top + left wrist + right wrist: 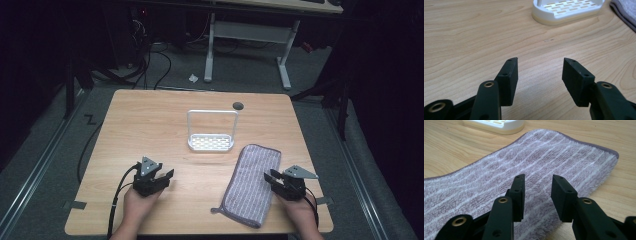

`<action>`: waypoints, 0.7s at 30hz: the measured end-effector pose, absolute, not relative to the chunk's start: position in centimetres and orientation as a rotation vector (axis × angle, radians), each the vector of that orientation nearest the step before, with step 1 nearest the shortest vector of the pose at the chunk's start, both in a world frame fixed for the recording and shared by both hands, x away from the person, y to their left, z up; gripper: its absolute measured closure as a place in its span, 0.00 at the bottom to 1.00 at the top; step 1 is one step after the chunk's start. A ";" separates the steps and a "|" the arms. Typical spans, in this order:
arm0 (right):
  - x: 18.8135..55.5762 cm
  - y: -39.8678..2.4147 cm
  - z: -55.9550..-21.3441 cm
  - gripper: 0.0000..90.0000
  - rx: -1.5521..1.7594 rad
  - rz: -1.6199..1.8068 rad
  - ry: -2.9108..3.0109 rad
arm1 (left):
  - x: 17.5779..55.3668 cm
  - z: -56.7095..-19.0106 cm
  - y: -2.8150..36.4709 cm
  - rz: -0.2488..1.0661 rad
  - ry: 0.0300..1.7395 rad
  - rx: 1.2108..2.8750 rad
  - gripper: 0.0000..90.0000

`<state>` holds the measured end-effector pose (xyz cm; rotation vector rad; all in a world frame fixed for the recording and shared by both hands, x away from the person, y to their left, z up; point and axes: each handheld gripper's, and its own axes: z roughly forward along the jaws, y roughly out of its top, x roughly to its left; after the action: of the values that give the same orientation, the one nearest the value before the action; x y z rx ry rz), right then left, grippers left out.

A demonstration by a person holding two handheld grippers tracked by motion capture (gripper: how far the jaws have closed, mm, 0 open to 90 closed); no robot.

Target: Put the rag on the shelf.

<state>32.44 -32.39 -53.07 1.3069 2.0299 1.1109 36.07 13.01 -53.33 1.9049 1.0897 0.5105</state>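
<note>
Light wood table (150, 125); on it white slotted rack (211, 141) at centre, striped purple-grey towel (251, 184) near right.

Table (150, 125) matt wood grain; towel (536, 157) fluffy cloth; rack (566, 10) smooth plastic.
</note>
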 end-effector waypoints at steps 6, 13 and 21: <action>33.1 -32.3 -53.2 0.77 1.336 1.103 2.018 | 36.1 -53.3 12.9 0.501 1.087 1.899 0.53; 34.3 -31.6 -53.8 0.95 1.367 1.015 2.066 | 35.8 -53.2 12.9 0.512 1.061 1.899 0.59; 34.0 -30.5 -53.8 1.00 1.297 1.010 2.152 | 35.7 -52.9 12.9 0.484 1.069 1.876 0.72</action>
<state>34.05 -30.51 -53.83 1.2967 2.1524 1.0105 35.66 12.85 -52.88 1.8761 1.0695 0.4843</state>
